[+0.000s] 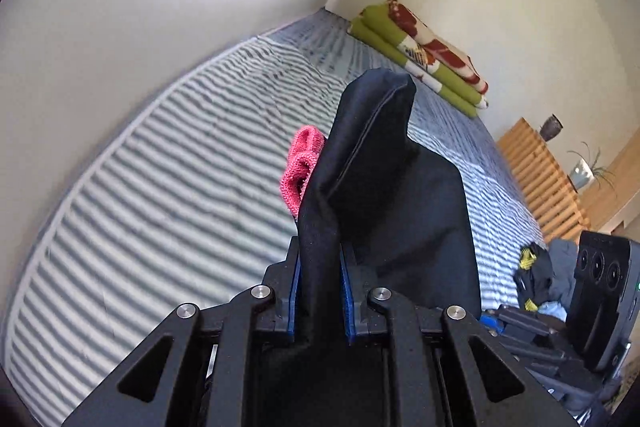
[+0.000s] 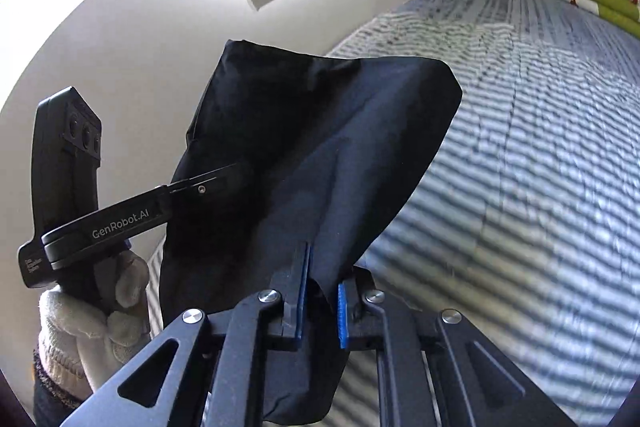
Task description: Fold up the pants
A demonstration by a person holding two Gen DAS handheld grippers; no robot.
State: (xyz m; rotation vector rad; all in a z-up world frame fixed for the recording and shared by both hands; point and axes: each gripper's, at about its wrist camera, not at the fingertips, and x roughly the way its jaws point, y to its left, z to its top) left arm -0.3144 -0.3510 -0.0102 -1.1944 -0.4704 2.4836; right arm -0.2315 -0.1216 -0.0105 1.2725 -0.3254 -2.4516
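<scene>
pants, soft dark navy cloth with a sewn seam (image 1: 376,163), stand bunched up in my left tongs (image 1: 320,291), pinched tight above the striped grey bed sheet (image 1: 160,167); a pink knitted thing (image 1: 300,167) peeks out behind.

from the right side, my right tongs (image 2: 322,291) squeeze another floppy edge. i think i'm lifting to fold; next, lay it over flat.
</scene>
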